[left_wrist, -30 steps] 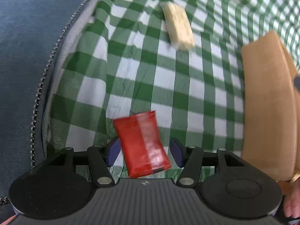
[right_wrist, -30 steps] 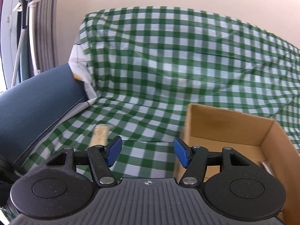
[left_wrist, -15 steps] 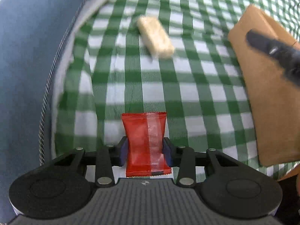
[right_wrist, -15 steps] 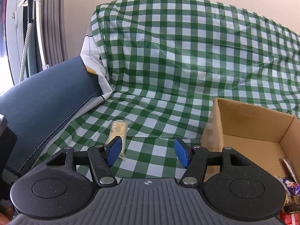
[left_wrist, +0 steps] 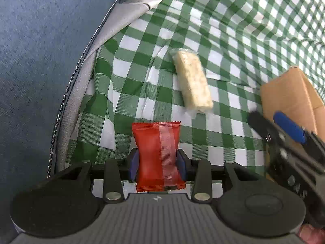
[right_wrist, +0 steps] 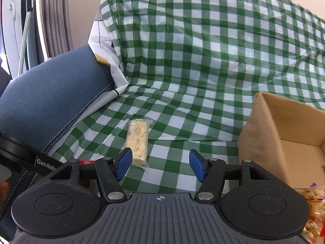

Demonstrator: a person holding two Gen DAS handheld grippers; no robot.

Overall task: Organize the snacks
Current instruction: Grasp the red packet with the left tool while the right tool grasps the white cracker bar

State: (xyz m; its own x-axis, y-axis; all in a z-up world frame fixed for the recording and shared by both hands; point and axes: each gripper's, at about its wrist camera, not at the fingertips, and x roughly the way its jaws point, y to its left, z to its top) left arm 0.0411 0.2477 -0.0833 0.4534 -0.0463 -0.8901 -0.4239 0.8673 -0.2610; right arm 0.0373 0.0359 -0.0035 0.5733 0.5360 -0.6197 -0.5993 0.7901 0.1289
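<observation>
My left gripper (left_wrist: 157, 165) is shut on a red snack packet (left_wrist: 158, 152), its blue pads pressing both sides, held just above the green checked cloth (left_wrist: 233, 40). A pale rice-cracker bar in clear wrap (left_wrist: 192, 83) lies on the cloth beyond it. In the right wrist view that same bar (right_wrist: 138, 142) lies just ahead of my right gripper (right_wrist: 160, 165), near its left finger; the jaws stand open with nothing between them. The right gripper (left_wrist: 284, 130) also shows at the right edge of the left wrist view, in front of the cardboard box (left_wrist: 288, 95).
The open cardboard box (right_wrist: 264, 130) stands at the right, with colourful snack packets (right_wrist: 314, 209) at its near corner. A blue cushioned armrest (right_wrist: 50, 93) with a zip borders the cloth on the left. The cloth drapes up over the backrest behind.
My left gripper closed on the red packet and carries it along the cloth. The right gripper moved left and lower, so the cracker bar now lies close before it.
</observation>
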